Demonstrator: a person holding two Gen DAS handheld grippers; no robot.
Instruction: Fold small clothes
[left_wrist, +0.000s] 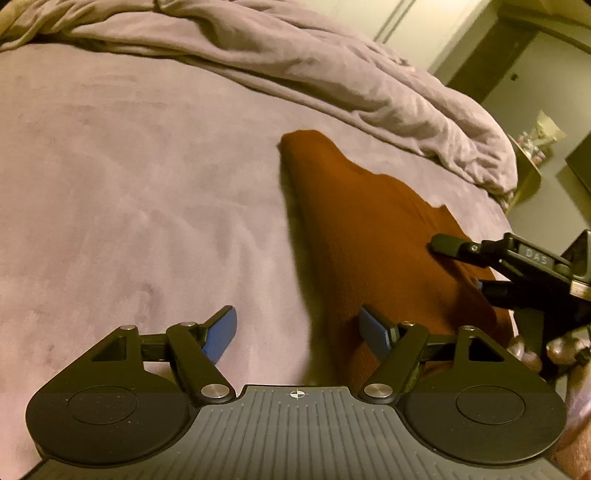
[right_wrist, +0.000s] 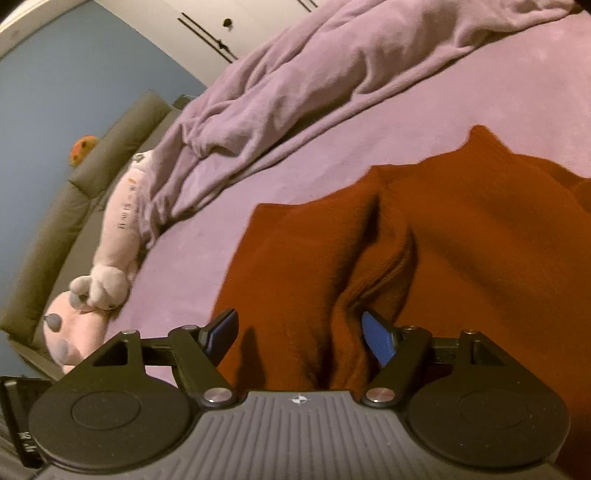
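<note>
Rust-brown knit garment lies on the lilac bed, partly folded into a long strip with a raised crease along its middle, near the rumpled blanket heaped along the bed's far edge. Left gripper hovers with fingers spread, one blue pad over the bare sheet and the other over the garment's edge, pinching nothing. Right gripper sits low over the cloth with fingers spread wide and nothing pinched; a pink plush toy lies at the bed's side edge.
</note>
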